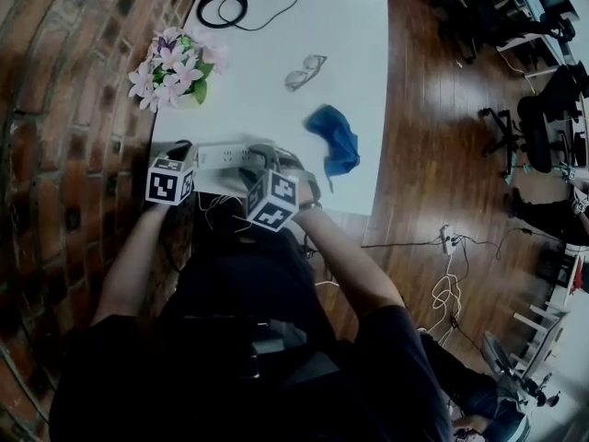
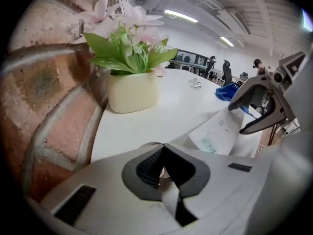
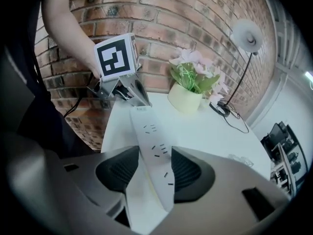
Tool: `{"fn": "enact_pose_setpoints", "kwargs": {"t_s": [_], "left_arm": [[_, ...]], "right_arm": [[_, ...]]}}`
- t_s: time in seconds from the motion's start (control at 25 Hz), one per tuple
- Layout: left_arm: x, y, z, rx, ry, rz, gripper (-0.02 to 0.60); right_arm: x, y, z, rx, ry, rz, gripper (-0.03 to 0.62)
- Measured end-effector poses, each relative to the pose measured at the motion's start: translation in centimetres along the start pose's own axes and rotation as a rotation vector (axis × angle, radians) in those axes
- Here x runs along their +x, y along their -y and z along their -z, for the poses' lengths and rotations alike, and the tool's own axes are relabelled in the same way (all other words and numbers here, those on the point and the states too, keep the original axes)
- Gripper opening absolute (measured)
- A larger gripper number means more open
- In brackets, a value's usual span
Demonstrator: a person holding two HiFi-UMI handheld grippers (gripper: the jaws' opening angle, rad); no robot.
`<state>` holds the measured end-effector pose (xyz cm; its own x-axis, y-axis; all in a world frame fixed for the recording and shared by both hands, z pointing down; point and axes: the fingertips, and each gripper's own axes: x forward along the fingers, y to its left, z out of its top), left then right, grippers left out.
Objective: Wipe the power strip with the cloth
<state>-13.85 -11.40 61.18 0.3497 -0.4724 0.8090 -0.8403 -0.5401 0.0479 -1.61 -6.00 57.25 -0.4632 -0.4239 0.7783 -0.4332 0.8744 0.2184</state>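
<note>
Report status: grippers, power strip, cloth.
Right gripper shut on power strip at table's near edge. Left gripper shut at strip's far end. Blue cloth lies apart on table, untouched. Nothing in the way.

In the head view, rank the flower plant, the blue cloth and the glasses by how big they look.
1. Flower plant, largest.
2. Blue cloth, somewhat smaller.
3. Glasses, clearly smallest.
All lie on one table, so nearness hardly matters.

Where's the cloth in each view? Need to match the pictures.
Head view: cloth right of centre, crumpled.
Left gripper view: blue patch at mid-right.
Right gripper view: not in it.
Shared landmark: flower pot, in all three.
</note>
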Motion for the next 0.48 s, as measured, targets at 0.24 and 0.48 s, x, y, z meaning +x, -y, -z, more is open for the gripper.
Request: {"fn": "enact_pose_setpoints", "kwargs": {"t_s": [0.24,0.48], "left_arm": [[-1.6,-1.1,-0.7,-0.054,0.046,0.004,0.009],[-3.4,-1.4,-0.8,-0.026,0.044,0.021,0.009]], "right_arm": [[-1.7,0.8,-1.8,0.112,0.084,-0.019,0.222],[-1.6,0.3,-1.7,0.074,0.079,-0.038,0.222]]}}
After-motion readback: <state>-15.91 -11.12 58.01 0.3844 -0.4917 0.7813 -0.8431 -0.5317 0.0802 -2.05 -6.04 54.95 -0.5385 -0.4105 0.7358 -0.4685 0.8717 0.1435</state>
